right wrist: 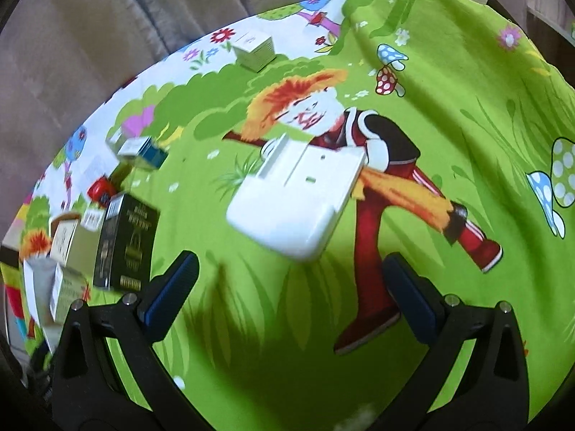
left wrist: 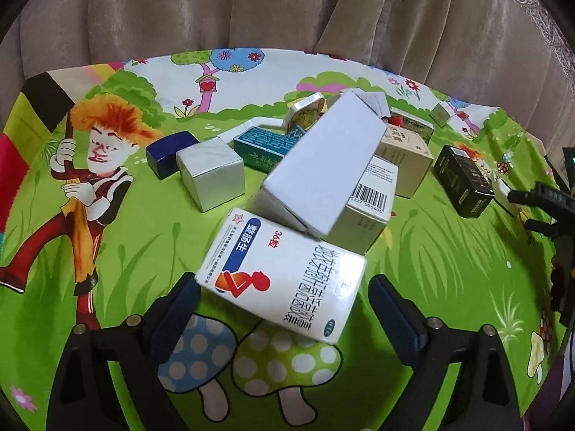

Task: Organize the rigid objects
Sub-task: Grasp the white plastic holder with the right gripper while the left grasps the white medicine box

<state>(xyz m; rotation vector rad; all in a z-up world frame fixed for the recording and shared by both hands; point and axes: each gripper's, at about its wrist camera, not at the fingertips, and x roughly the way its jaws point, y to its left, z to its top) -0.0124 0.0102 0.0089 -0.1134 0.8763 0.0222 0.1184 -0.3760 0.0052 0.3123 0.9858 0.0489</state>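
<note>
Cartoon-printed cloth (left wrist: 118,237) covers the table, boxes crowding its far edge. Left gripper (left wrist: 284,298) gapes around a white medicine box (left wrist: 284,280); a long white carton (left wrist: 323,165) leans behind it. Right gripper (right wrist: 291,287) gapes, empty, before a white charger (right wrist: 298,197).

Cloth: a cartoon-print tablecloth (left wrist: 449,269), mostly bright green, covers the whole work surface; it lies in folds and creases in the right wrist view (right wrist: 485,89).
Printed figure: an orange-haired cartoon boy (left wrist: 93,179) in red trousers; one also shows in the right wrist view (right wrist: 359,151).
Other prints: spotted mushrooms (left wrist: 248,355), a tree with a birdhouse (left wrist: 207,82), small flowers (left wrist: 411,84).
Backdrop: a beige-brown curtain (left wrist: 287,3) hangs in vertical folds behind the cloth's far edge, blurred in the right wrist view (right wrist: 90,36).
</note>
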